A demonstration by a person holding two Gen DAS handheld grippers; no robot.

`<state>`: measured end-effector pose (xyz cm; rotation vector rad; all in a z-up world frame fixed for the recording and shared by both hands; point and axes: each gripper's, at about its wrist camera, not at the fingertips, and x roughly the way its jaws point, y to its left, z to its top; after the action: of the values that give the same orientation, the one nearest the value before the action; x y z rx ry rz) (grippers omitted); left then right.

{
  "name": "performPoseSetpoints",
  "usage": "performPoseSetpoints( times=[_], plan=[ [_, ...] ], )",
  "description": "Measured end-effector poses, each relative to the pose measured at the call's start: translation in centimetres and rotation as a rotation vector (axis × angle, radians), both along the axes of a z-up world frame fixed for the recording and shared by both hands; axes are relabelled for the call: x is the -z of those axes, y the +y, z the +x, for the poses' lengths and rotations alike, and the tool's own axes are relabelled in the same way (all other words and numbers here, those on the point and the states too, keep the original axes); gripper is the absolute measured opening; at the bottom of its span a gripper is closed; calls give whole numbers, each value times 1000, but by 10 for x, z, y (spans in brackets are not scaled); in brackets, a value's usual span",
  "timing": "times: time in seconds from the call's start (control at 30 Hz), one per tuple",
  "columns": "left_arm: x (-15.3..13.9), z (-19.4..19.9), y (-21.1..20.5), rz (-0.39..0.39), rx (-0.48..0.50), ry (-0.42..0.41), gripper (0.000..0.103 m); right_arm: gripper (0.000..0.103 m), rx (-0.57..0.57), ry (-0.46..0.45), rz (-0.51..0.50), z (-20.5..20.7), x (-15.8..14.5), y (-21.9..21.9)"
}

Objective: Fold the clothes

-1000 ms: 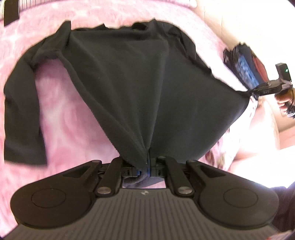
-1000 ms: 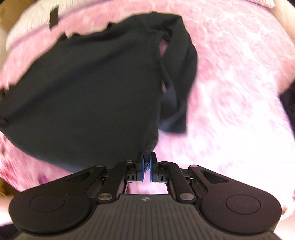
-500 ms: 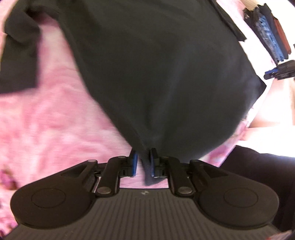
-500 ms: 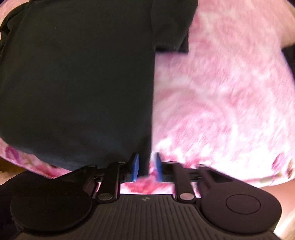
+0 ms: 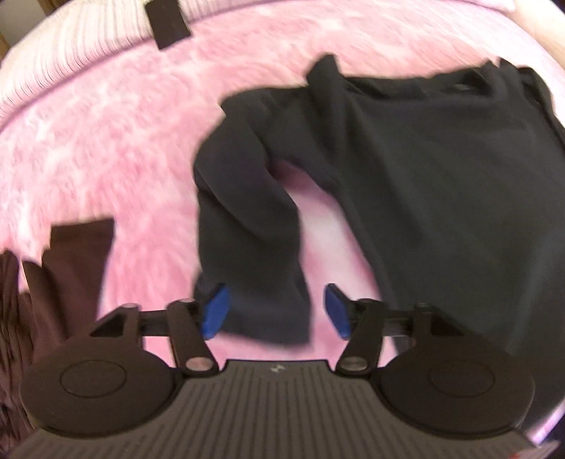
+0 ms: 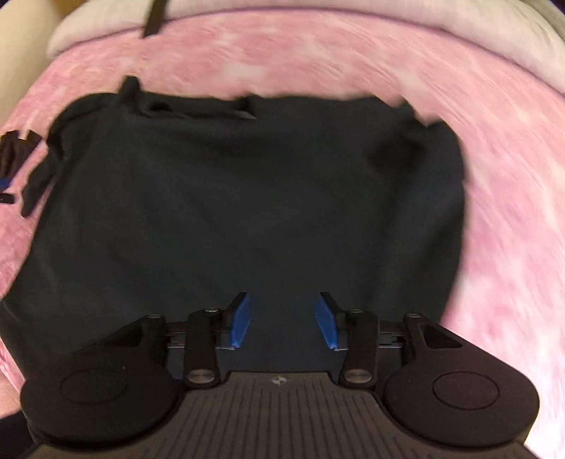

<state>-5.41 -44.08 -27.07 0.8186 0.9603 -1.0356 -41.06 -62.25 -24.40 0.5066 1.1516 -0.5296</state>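
Observation:
A black long-sleeved top (image 5: 441,183) lies spread on a pink bedspread (image 5: 106,141). In the left wrist view its left sleeve (image 5: 247,229) bends down toward me, and the cuff lies below and between the blue pads of my left gripper (image 5: 275,310), whose jaws are opening with no pad pressing on the cloth. In the right wrist view the body of the top (image 6: 247,197) fills the middle. My right gripper (image 6: 282,319) hovers over its near hem, jaws opening, nothing gripped.
A dark brown garment (image 5: 60,282) lies at the left edge of the left wrist view. A small dark tag (image 5: 167,23) sits on the pale striped bedding at the back. Pink bedspread (image 6: 512,212) lies bare right of the top.
Both grippers let go of the top's hem corners and their jaws spread apart. The top, held up and stretched before, now lies flat. Both views have swung, the left one over the sleeve.

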Motion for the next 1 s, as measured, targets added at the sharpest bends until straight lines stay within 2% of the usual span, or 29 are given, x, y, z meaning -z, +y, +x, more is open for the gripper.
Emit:
performPoseSetpoints(
  times=[0.13,0.2,0.23,0.27,0.3,0.37,0.4,0.5,0.6,0.67,0.7,0.8,0.83,0.87,0.93,1.0],
  plan=[
    [30,18,-23,-12,35,17,62,55,-72,-20,-26,57,9,9],
    [46,21,-29,20,83,19,41,60,-75,-28,-20,84,17,12],
    [51,24,-31,29,106,30,21,60,-74,-28,-18,98,20,12],
    [49,28,-30,20,127,53,7,60,-76,-26,-16,112,25,14],
    [45,32,-27,13,147,69,3,60,-76,-22,-15,124,29,17],
    [25,53,-17,-24,155,120,3,60,-66,-23,-8,143,34,20],
    [12,72,-13,-52,132,153,3,60,-59,-29,1,156,38,22],
    [-24,140,-1,-130,41,169,3,60,-64,-35,5,189,45,31],
    [-48,231,9,-187,-141,128,8,61,-61,-44,3,219,51,35],
    [-52,273,19,-180,-228,73,29,61,-60,-52,1,235,55,35],
    [-53,284,27,-178,-250,42,31,61,-60,-55,0,243,55,36],
    [-40,288,53,-137,-253,32,36,64,-70,-68,1,262,55,38],
    [-35,287,62,-120,-249,35,43,66,-76,-73,-3,265,52,40],
    [-28,283,70,-102,-234,44,56,67,-80,-76,-6,266,48,43],
    [-8,262,82,-54,-160,75,72,67,-85,-75,0,272,48,46],
    [18,235,86,15,-67,56,73,67,-91,-63,9,280,54,49]
  ],
)
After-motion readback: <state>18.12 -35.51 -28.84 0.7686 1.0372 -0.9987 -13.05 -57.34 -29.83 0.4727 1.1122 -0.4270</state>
